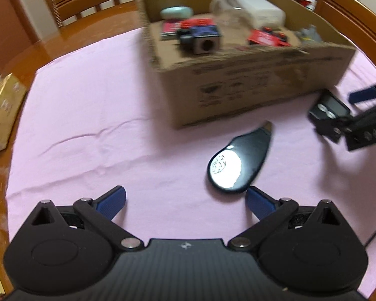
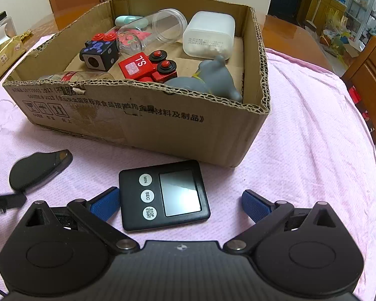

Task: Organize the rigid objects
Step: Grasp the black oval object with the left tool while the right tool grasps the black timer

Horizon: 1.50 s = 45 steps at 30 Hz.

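Observation:
A black teardrop-shaped gadget (image 1: 240, 160) with a shiny round face lies on the pink cloth, just beyond the right blue pad of my open left gripper (image 1: 186, 202). It shows again as a dark teardrop gadget (image 2: 38, 169) at the left of the right wrist view. A black digital timer (image 2: 164, 194) lies flat between the fingers of my open right gripper (image 2: 180, 202), nearer the left pad. The timer (image 1: 329, 111) and the right gripper (image 1: 363, 115) appear at the right edge of the left wrist view. Behind both stands the cardboard box (image 2: 137, 120).
The box holds red toy blocks (image 2: 148, 66), a black cube (image 2: 99, 55), a clear jar (image 2: 153, 30), a white container (image 2: 209, 33) and a grey figure (image 2: 208, 80). Wooden chairs (image 1: 87, 2) stand around the table. A gold packet (image 1: 1, 115) lies at the left.

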{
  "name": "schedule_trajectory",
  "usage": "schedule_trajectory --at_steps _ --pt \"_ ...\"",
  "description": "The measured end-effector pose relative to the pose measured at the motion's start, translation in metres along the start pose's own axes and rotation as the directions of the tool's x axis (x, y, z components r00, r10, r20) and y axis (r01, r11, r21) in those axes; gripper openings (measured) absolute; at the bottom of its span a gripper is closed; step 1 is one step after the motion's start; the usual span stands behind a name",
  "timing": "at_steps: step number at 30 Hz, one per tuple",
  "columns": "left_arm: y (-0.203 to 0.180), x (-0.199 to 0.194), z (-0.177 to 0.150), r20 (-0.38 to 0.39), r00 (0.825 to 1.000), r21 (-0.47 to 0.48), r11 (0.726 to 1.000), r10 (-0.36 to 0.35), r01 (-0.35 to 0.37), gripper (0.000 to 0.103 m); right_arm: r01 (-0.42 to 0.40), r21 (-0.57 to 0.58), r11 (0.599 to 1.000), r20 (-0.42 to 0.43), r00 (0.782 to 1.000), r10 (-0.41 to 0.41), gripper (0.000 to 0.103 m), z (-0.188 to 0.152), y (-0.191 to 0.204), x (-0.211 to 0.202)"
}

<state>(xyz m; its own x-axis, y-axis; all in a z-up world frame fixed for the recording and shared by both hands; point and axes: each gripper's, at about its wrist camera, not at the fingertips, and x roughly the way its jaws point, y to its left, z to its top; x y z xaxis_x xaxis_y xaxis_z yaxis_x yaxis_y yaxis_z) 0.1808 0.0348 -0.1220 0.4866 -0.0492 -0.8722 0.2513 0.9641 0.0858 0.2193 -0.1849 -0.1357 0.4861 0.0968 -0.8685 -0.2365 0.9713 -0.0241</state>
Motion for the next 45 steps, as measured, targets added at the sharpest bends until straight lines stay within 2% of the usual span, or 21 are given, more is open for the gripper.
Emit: schedule_trajectory --at_steps 7,15,18,22,32,36,39,45 --pt "0.017 0.009 0.014 0.022 0.997 -0.043 0.997 0.067 -0.066 0.102 0.000 -0.002 1.000 0.000 1.000 0.000 0.103 0.000 0.000 0.000" --pt "-0.014 0.002 0.010 0.044 0.997 0.004 0.998 -0.069 0.069 0.102 -0.001 -0.005 1.000 0.013 1.000 0.001 0.103 -0.002 0.000 -0.002" --pt "-0.026 0.010 0.009 0.031 0.995 0.016 0.996 -0.090 0.089 0.103 -0.006 -0.015 1.000 0.018 1.000 0.006 0.103 -0.002 0.000 -0.003" --pt "-0.033 0.015 0.012 0.066 0.994 0.011 0.996 -0.086 0.085 0.102 -0.024 -0.048 0.999 0.030 0.999 0.026 0.103 -0.007 -0.002 -0.004" --pt "-0.039 0.023 0.025 0.097 0.993 -0.030 0.997 -0.066 0.069 0.101 -0.050 -0.096 0.994 0.057 0.997 0.056 0.103 -0.013 -0.004 -0.007" --pt "-0.037 0.024 0.028 0.101 0.993 -0.049 0.997 -0.059 0.064 0.098 -0.053 -0.101 0.993 0.064 0.996 0.060 0.103 -0.014 -0.004 -0.007" --pt "-0.036 0.023 0.029 0.112 0.992 -0.057 0.997 -0.050 0.057 0.090 -0.056 -0.105 0.993 0.069 0.996 0.064 0.103 -0.015 -0.005 -0.006" --pt "-0.028 0.023 0.029 0.108 0.993 -0.063 0.997 -0.044 0.051 0.090 -0.055 -0.104 0.993 0.057 0.997 0.061 0.103 -0.012 -0.003 -0.006"
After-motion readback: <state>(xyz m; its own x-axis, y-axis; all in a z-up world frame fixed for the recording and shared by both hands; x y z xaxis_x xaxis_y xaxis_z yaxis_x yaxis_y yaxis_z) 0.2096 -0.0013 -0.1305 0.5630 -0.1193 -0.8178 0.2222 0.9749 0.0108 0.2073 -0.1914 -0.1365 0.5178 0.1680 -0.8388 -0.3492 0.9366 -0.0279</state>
